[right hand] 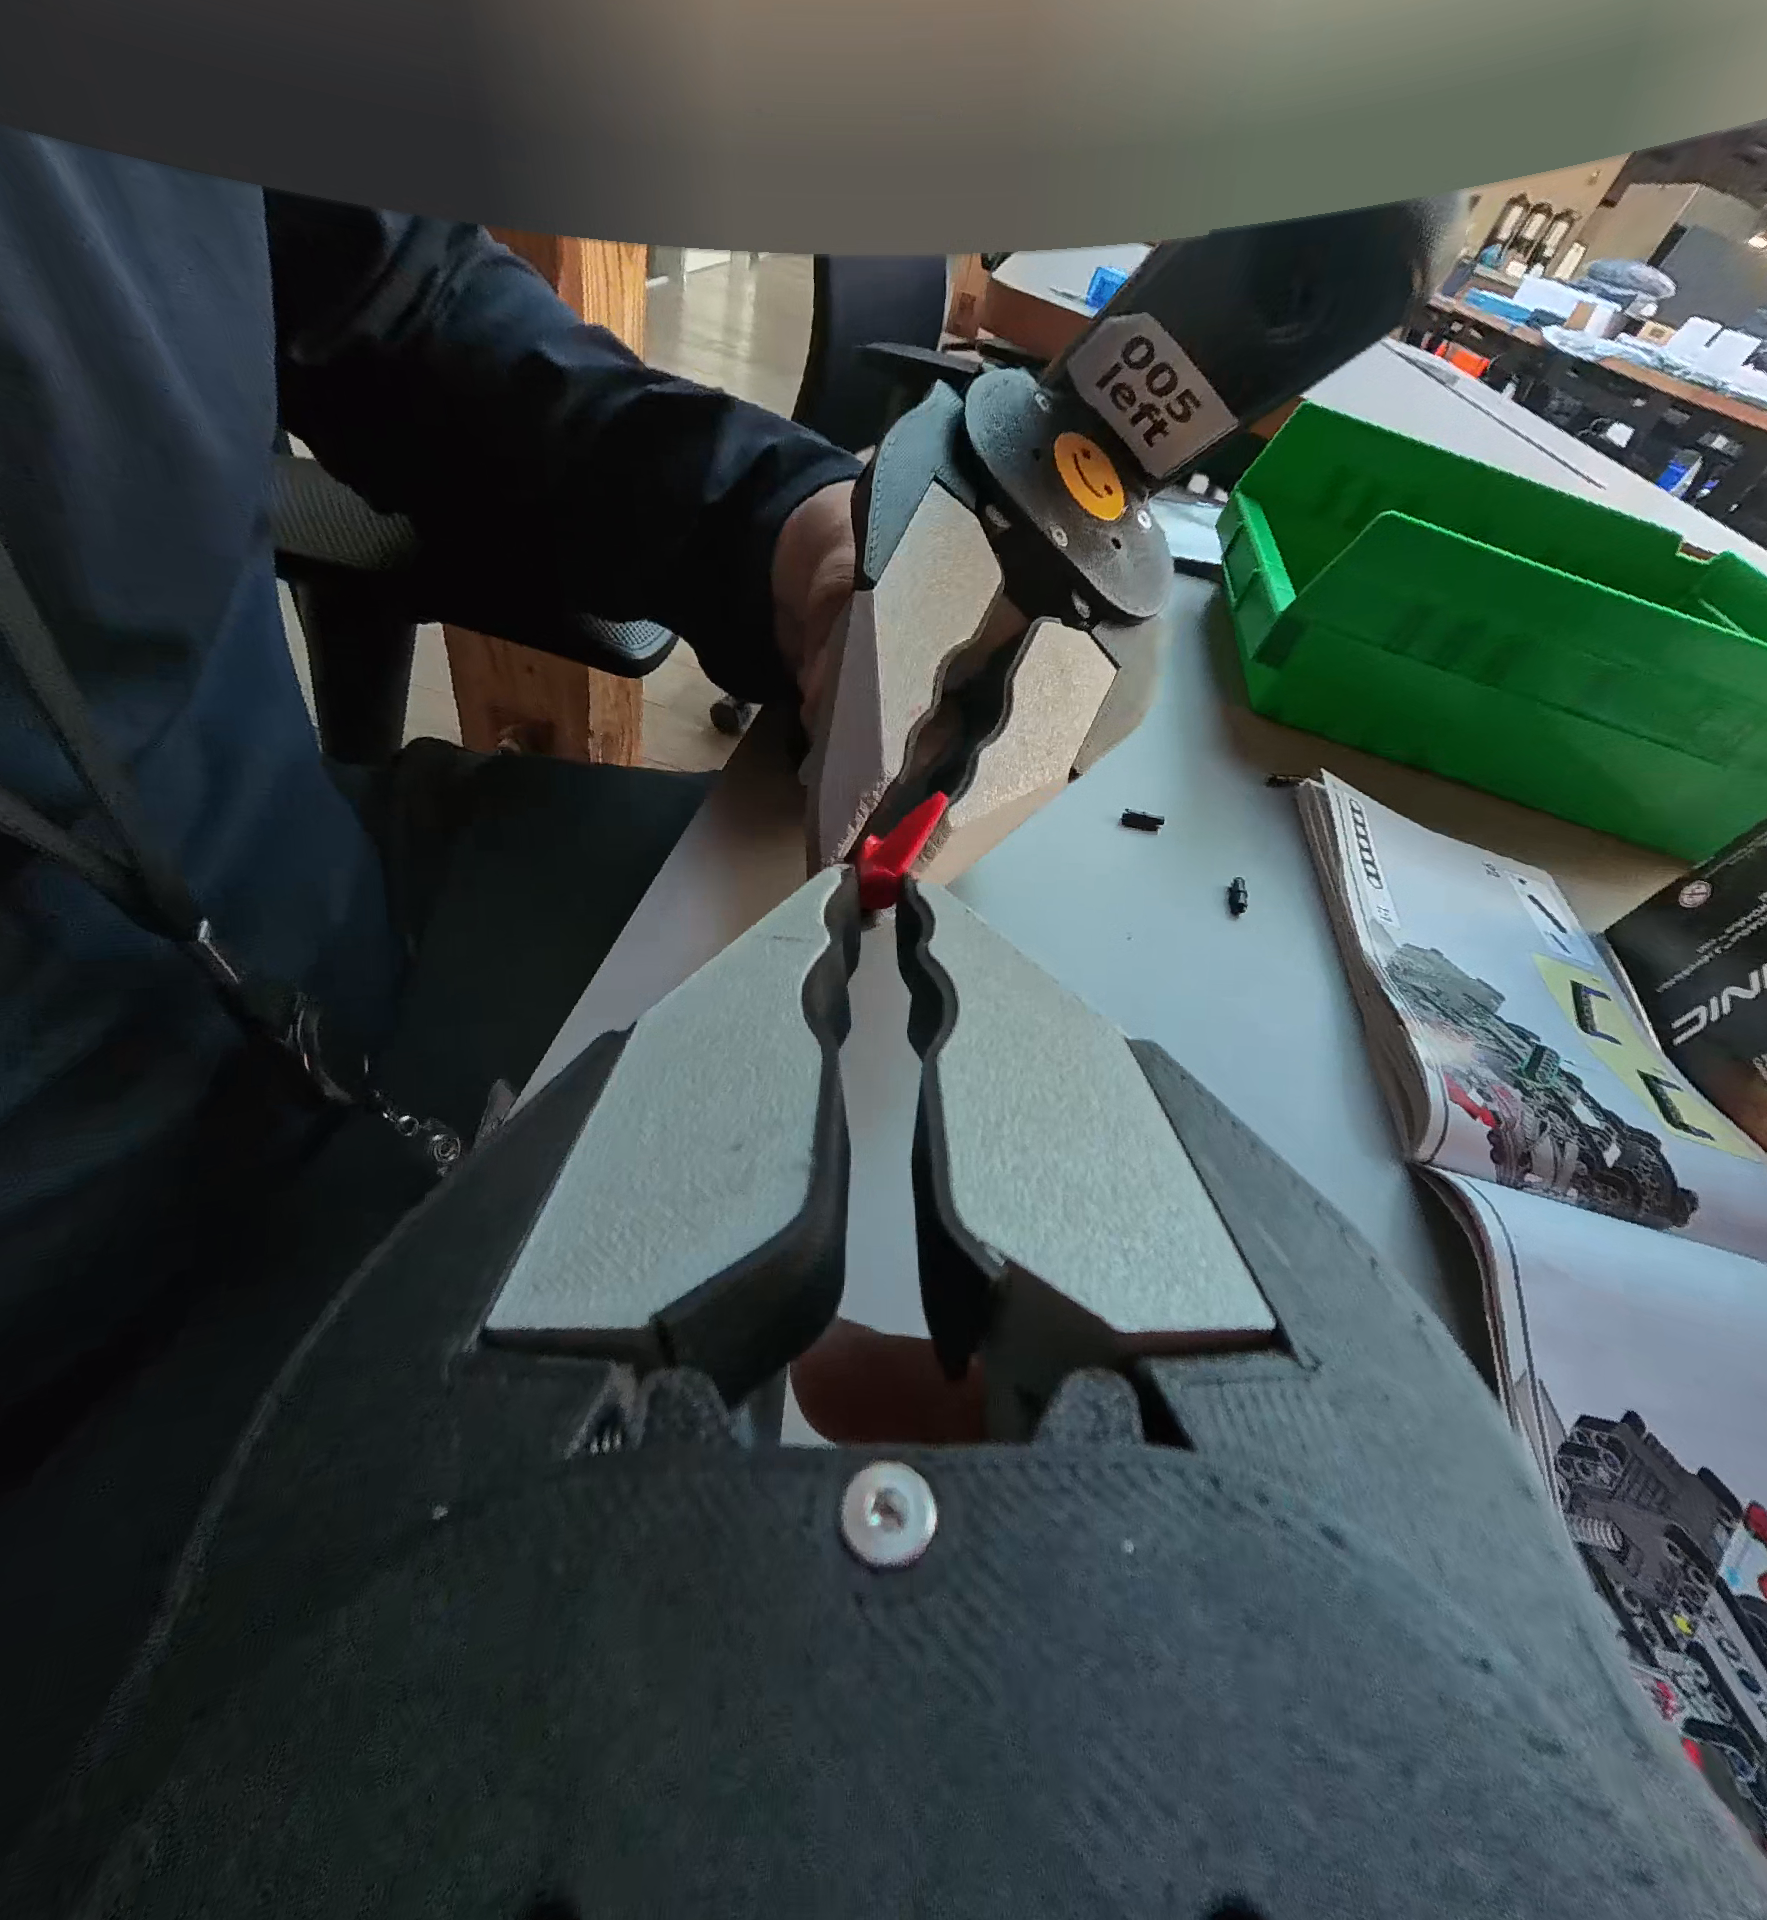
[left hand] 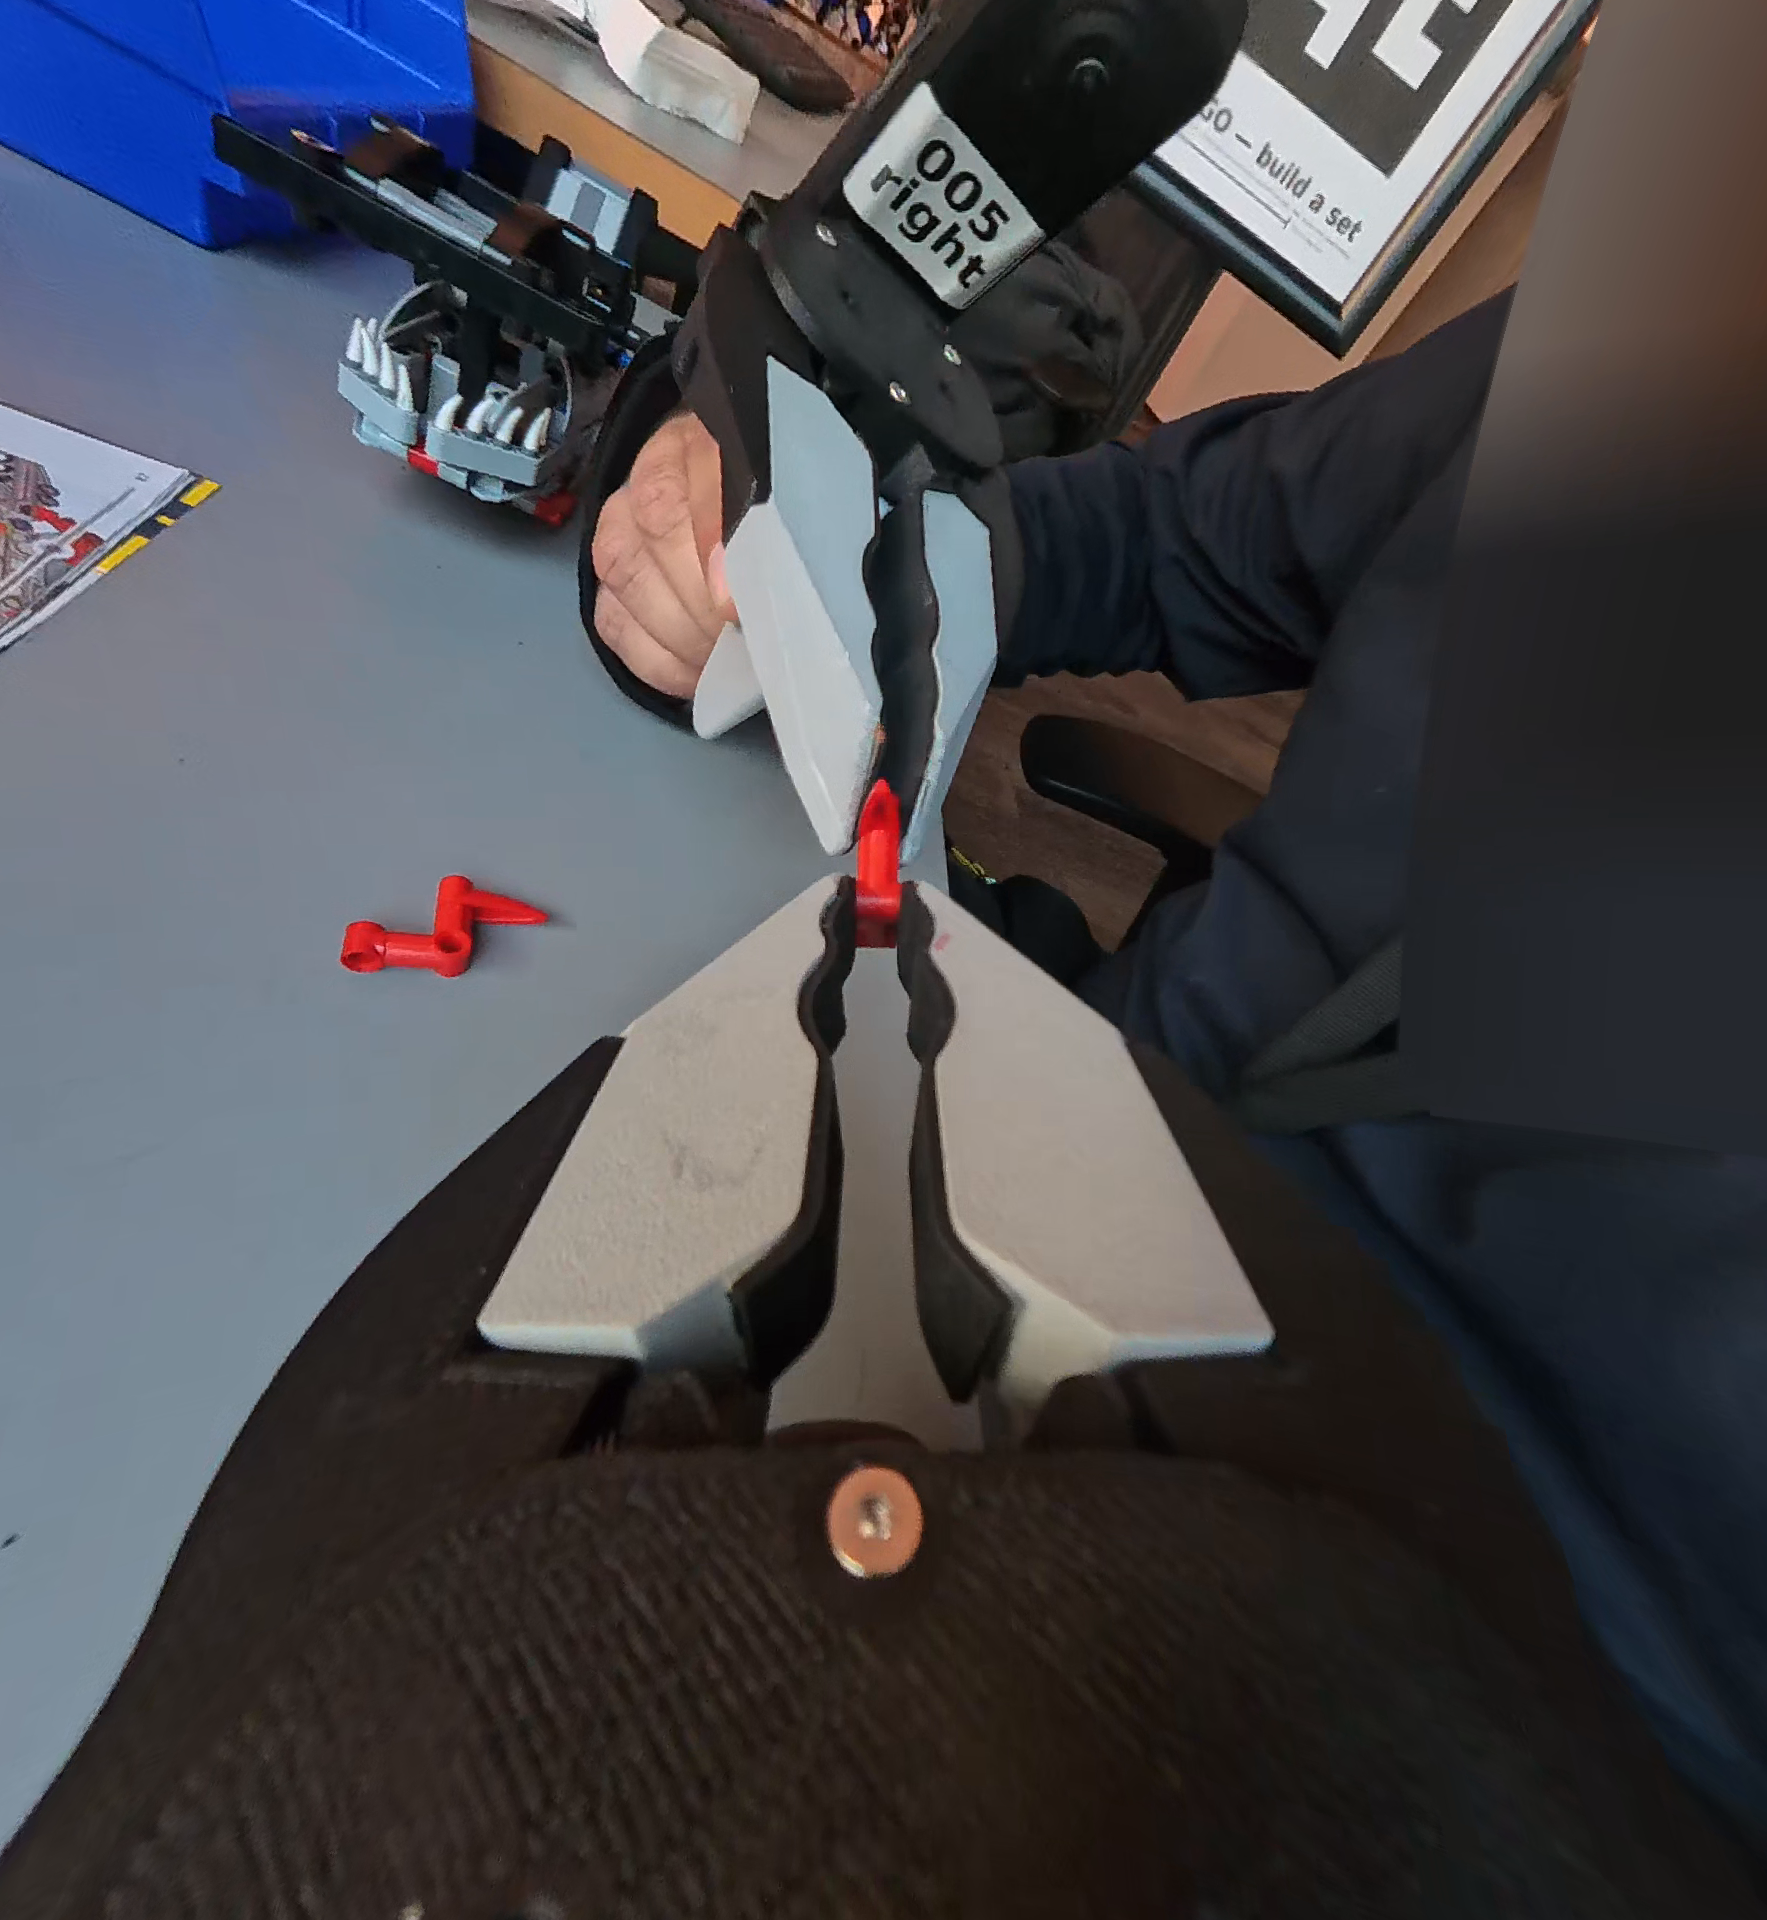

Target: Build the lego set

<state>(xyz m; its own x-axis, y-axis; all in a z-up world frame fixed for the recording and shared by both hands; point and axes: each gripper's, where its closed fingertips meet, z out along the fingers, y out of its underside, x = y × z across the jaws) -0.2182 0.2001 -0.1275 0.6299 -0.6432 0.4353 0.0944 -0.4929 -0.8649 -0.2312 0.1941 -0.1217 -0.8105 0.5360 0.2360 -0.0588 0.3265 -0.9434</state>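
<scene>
Both grippers are meeting tip to tip just off the near edge of the grey table (left hand: 235,1039), each pinching the same small red assembly. The left gripper (left hand: 874,914) is holding its jaws nearly closed, the black wavy pads clamping a red connector piece (left hand: 876,899) at the very tips. Facing it from the far side, the right gripper (left hand: 884,821) is angling downward, its jaws also almost closed on a red pointed piece (left hand: 879,805) that is touching the connector. In the right wrist view the same pairing is showing: the right gripper (right hand: 874,904) is gripping the red part (right hand: 884,868) while the left gripper (right hand: 920,810) is coming in from above it. Whether the two red parts are already fully joined, I cannot tell.

A second red assembly (left hand: 437,930), a bent connector with a spike, is lying on the table to the left. Farther off, the partly built model (left hand: 484,343), black and grey with white teeth, is sitting beside a blue bin (left hand: 131,114). An open instruction booklet (left hand: 17,530) is lying at the left edge. From the other side, a green bin (right hand: 1502,634) is standing at the far right, with another booklet (right hand: 1481,1018) near it and two small black pins (right hand: 1141,821) lying loose on the table between.
</scene>
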